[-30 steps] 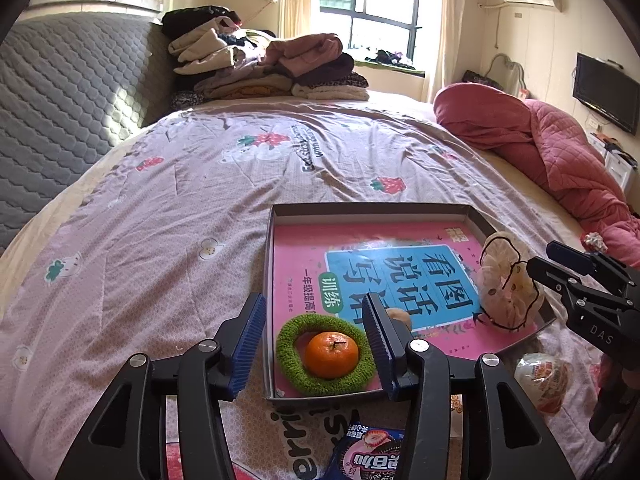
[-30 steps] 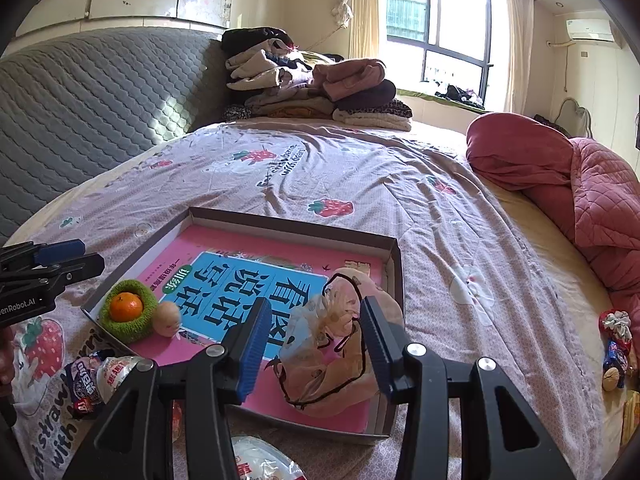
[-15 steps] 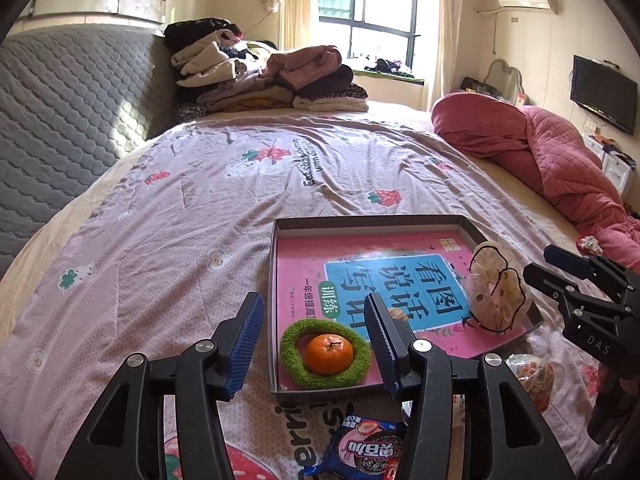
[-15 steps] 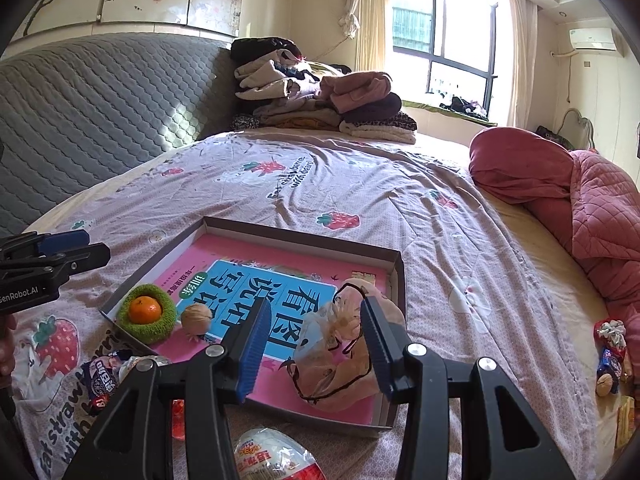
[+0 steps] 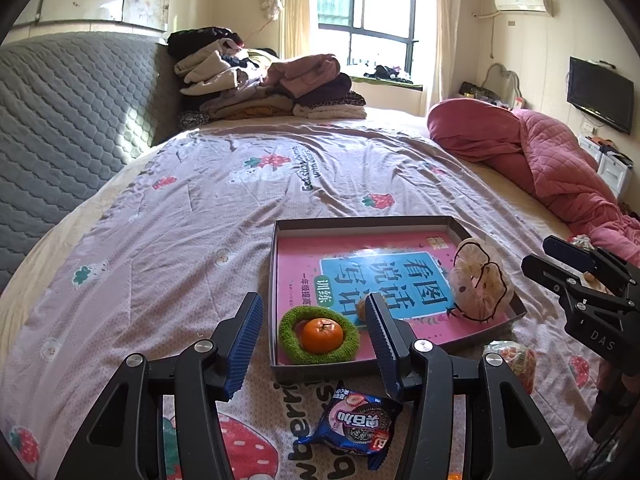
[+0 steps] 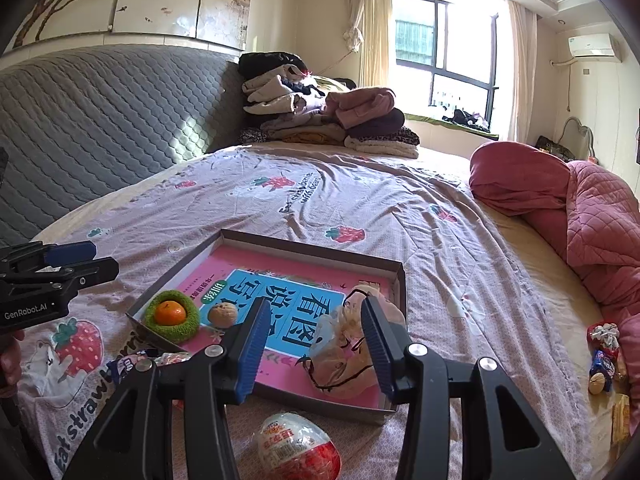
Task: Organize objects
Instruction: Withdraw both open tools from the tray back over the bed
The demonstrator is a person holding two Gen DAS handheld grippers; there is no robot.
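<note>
Right tool jaws opening, clear of the translucent pink drawstring pouch now lying at 4 o'clock in the shallow cardboard tray, left tool released and empty, so pouch placement looks done.

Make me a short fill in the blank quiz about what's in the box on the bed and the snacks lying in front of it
1. The tangerine sits inside a fuzzy ring coloured ____.
2. The shallow box is lined with a pink ____ bearing a blue title panel.
3. The blue cookie packet lies ____ the box, on the bedspread.
4. The foil-wrapped egg lies on the bedspread nearest the ____ gripper.

Missing words: green; book; outside; right
</note>
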